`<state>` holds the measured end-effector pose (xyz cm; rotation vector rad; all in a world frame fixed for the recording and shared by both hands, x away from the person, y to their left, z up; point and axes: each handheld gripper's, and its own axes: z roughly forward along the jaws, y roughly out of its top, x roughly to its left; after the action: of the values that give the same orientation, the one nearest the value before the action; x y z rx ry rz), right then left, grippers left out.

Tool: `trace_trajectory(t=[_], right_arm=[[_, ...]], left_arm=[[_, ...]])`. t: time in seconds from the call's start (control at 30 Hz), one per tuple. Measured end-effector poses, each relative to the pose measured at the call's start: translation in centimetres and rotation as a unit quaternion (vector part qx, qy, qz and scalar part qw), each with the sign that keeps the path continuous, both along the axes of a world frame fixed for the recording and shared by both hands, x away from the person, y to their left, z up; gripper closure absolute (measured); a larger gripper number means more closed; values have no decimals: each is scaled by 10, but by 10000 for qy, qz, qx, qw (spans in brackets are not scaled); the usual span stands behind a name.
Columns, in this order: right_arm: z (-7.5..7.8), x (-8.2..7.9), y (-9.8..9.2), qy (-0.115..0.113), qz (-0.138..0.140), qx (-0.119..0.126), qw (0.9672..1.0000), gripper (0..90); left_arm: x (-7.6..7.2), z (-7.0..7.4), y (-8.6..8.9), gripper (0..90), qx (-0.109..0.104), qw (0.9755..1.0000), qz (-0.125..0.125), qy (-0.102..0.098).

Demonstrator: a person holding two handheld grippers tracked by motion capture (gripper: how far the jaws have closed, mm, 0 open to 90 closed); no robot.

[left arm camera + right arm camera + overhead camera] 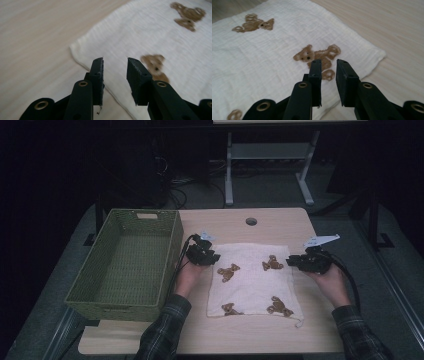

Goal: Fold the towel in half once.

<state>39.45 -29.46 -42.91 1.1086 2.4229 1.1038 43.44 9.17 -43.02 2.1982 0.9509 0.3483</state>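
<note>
Table [250, 335]: a light wooden top that runs across the middle of the high view, with a small round hole [251, 221] near its far edge.
Basket [170, 255]: a green woven one, rectangular and deep, on the left part of the table; it overhangs the table's left edge, and nothing shows inside it.
Cloth [252, 285]: a white cloth with brown teddy bears printed on it, spread flat on the table to the right of the basket, between the two hands. Its far edge lies about level with the grippers, and its near right corner trails a short thread.
Person: two forearms in plaid sleeves [162, 332] come in from the near edge, one hand at each side of the cloth.
Left gripper [214, 257]: at the cloth's far left corner, just beside the basket's right wall. In the left gripper view [115, 70] its jaws stand partly open, a clear gap between them, above the cloth's edge and corner. Nothing is caught between the pads.
Right gripper [289, 261]: at the cloth's far right edge, pointing left toward it. In the right gripper view [328, 68] its jaws stand a narrow way apart over the cloth, close to its right corner. The pads hold nothing.
Teddy bears: four show in the high view; one [318, 56] lies just beyond the right gripper's tips, and another [153, 66] beside the left gripper's right-hand jaw.
</note>
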Motion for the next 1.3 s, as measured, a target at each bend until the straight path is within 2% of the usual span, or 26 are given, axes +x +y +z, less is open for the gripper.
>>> trace_trajectory(t=[0.07, 0.1, 0.33, 0.4, 0.57, 0.63, 0.7, 0.87, 0.93, 1.1, 1.23, 1.3], right_arm=[[1, 5, 1, 31, -24, 25, 10000, 742], [1, 8, 2, -31, 2, 16, 10000, 742], [2, 22, 5, -30, -65, 21, 10000, 742], [2, 24, 5, -61, -102, 25, 9999, 742], [-4, 35, 0, -30, -295, 38, 9996, 742], [-9, 42, -3, 26, -412, 70, 9991, 742], [-15, 52, -5, 164, -525, -47, 9985, 731], [-17, 71, -8, 165, -702, -6, 9974, 731], [-18, 77, -11, 241, -793, 4, 9966, 731], [-26, 89, -17, 392, -940, 66, 9948, 721], [-33, 95, -14, 402, -972, 110, 9944, 704], [-37, 98, -12, 503, -998, 112, 9937, 700]], left_arm=[[11, -1, 2, 665, -136, 9999, 29, 21], [16, -1, 3, 667, -154, 9999, 62, -45], [51, -8, 0, 713, 40, 9999, 143, -61], [57, -11, 0, 721, 28, 9998, 176, -116], [70, -22, -4, 732, 135, 9999, 98, 0], [72, -26, -5, 738, 85, 9999, 105, -10], [73, -29, -4, 750, 156, 9998, 106, 17], [75, -34, -3, 772, 214, 9996, 131, 100], [75, -35, -2, 777, 211, 9996, 137, 118], [76, -36, -2, 806, 183, 9997, 130, 102], [75, -36, -4, 835, 200, 9997, 132, 104], [75, -36, -6, 844, 183, 9996, 175, 96]])
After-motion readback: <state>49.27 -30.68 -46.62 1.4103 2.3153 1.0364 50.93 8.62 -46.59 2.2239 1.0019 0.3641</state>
